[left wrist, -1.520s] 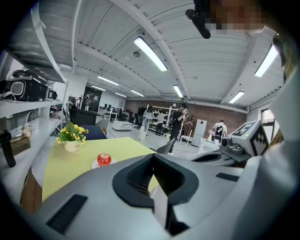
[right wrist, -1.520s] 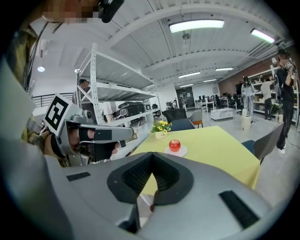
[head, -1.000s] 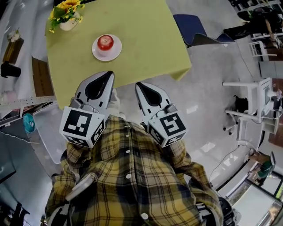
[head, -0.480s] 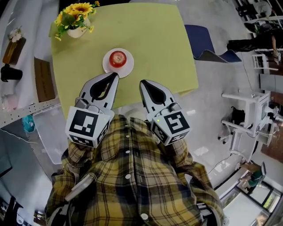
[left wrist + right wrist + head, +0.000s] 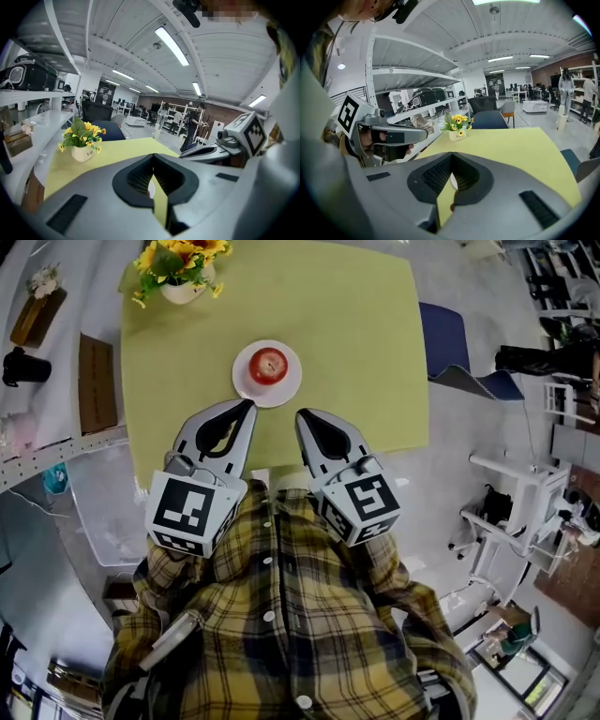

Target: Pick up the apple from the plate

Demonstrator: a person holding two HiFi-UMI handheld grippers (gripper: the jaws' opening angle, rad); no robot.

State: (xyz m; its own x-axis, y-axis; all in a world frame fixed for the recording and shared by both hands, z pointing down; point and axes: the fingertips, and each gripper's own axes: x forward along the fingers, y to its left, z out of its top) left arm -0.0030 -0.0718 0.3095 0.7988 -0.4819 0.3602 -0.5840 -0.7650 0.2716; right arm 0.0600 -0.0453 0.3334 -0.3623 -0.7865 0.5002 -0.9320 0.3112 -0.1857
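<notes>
**Both grippers closed, apple not yet reached**

The apple point(image 5: 269, 365) sits upright in the middle of a small white plate point(image 5: 246, 382) on the yellow-green surface point(image 5: 366, 343). The left gripper point(image 5: 247, 406) and the right gripper point(image 5: 300, 415) are side by side at the near edge of the surface, just short of the plate. Each has its jaws pressed together at the tips and holds nothing.

The main risk is going in closed. Shut tips would poke the apple rather than straddle it. A round fruit on a smooth plate would probably roll off, or the light plate would slide away across the cloth-like top.

The two grippers flank the plate closely. If both advance, they could crowd each other, or the idle one could clip the plate's rim.

Opening too narrowly, or closing off-centre or too high on the curve, could squeeze the apple out sideways.

The sunflower vase point(image 5: 184, 289) stands well apart at the far corner and looks safe unless the plate is shoved hard.
</notes>
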